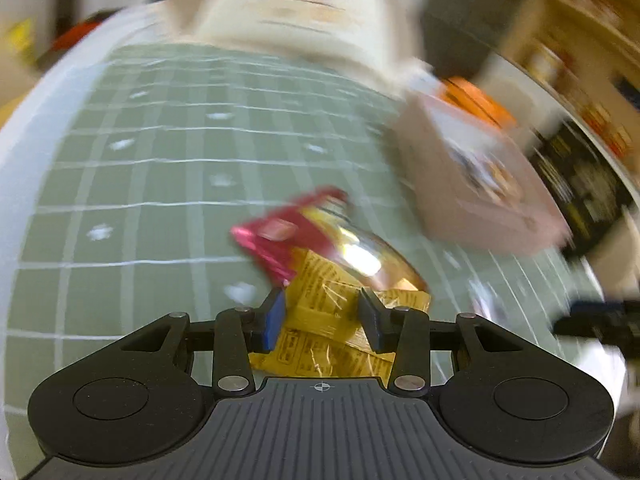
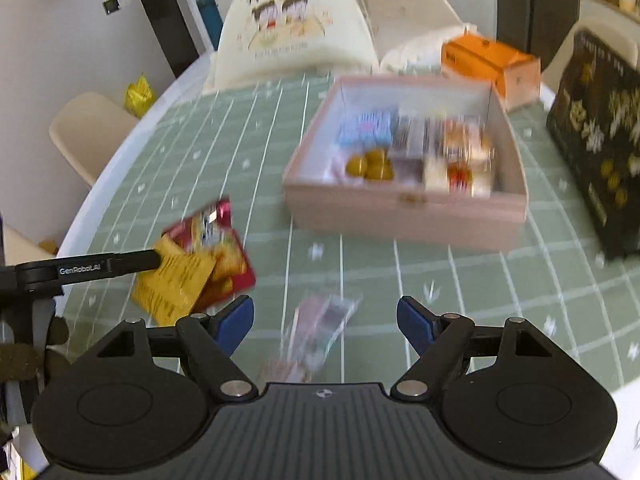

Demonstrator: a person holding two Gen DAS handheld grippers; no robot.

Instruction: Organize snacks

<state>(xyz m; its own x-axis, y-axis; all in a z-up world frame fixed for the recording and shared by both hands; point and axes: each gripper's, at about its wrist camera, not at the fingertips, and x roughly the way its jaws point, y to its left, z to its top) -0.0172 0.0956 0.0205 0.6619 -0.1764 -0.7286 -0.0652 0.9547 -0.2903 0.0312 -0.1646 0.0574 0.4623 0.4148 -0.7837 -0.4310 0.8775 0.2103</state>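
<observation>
The yellow snack packet [image 1: 320,312] is gripped by the left gripper [image 1: 324,316], its jaws closed in on the packet's crinkled edge from both sides. A red snack packet [image 1: 288,240] is seen lying against the yellow one, just ahead of the jaws; whether it is also pinched cannot be told. In the right wrist view the same pair is seen at the left, the yellow snack packet [image 2: 172,284] overlapped by the red snack packet [image 2: 216,248], with the left gripper [image 2: 158,261] reaching in from the left edge.

The right gripper [image 2: 325,322] is held wide open, nothing between its jaws. Just ahead of them and centred between the blue pads, a clear-wrapped snack [image 2: 320,328] is seen lying on the green gridded desk [image 2: 440,272], blurred and hard to read.

Further back and to the right, the open pink box [image 2: 404,212] is seen standing on the desk, well apart from both grippers. Inside it, packed snacks are made out: a blue-and-white pack [image 2: 366,128] toward the back left, round yellow pieces [image 2: 370,166] at the front left, and red-and-white wrapped items [image 2: 460,168] at the front right. An orange box [image 2: 492,68] is seen behind the pink one, and a black printed box [image 2: 596,140] stands at the right. In the left wrist view the pink box [image 1: 480,184] is heavily blurred.
</observation>
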